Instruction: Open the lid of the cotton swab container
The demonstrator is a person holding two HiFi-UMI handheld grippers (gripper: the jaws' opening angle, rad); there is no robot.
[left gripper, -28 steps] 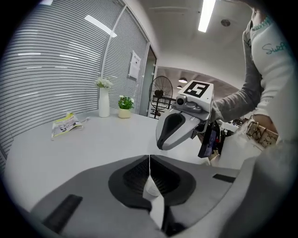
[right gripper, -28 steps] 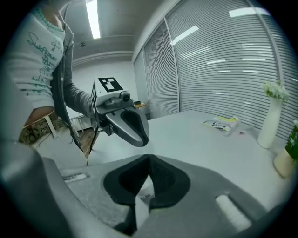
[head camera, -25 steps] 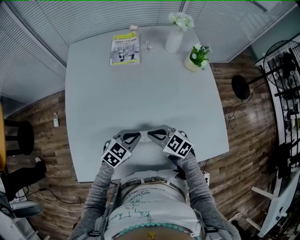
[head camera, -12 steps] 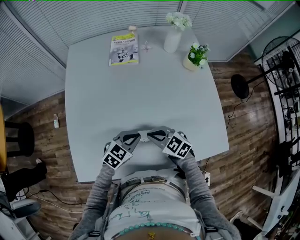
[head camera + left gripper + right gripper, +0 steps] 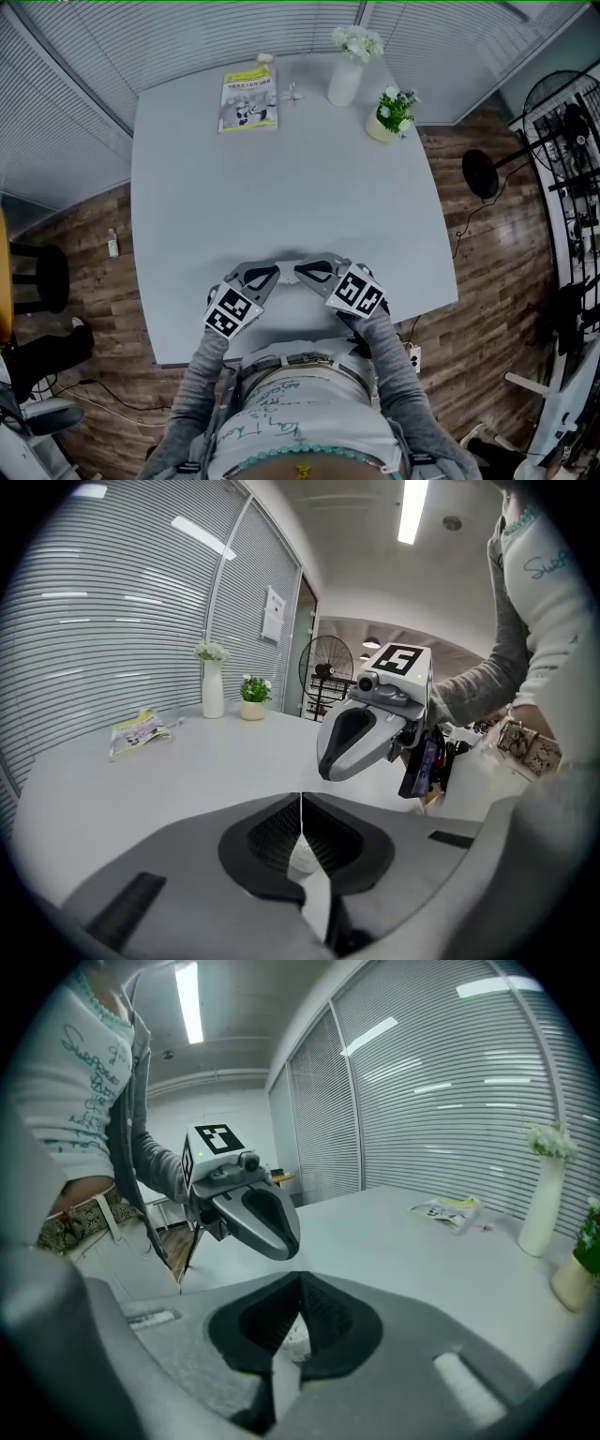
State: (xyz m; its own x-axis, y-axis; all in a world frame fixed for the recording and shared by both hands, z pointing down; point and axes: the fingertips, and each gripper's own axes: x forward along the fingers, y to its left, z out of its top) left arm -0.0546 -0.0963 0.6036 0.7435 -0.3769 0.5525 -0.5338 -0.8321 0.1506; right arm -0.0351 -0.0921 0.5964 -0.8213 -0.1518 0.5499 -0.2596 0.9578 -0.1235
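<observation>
Grey table (image 5: 281,178) beside slatted blinds (image 5: 75,103); small white container (image 5: 304,855) near its front edge, mostly hidden beneath the meeting tips, contact unclear. Left tongs (image 5: 301,799) and right tongs (image 5: 300,1279) both fully closed, clamping nothing.

A table (image 5: 281,187) is seen from above. Along its far edge a booklet (image 5: 248,98) is laid at the left, with a small object (image 5: 293,92) just to its right. Next comes a vase (image 5: 345,82), and a potted plant (image 5: 392,117) is set furthest right, slightly nearer. At the near edge the left gripper (image 5: 275,274) and the right gripper (image 5: 300,272) are held side by side, tips turned toward each other, well apart from those things.
</observation>
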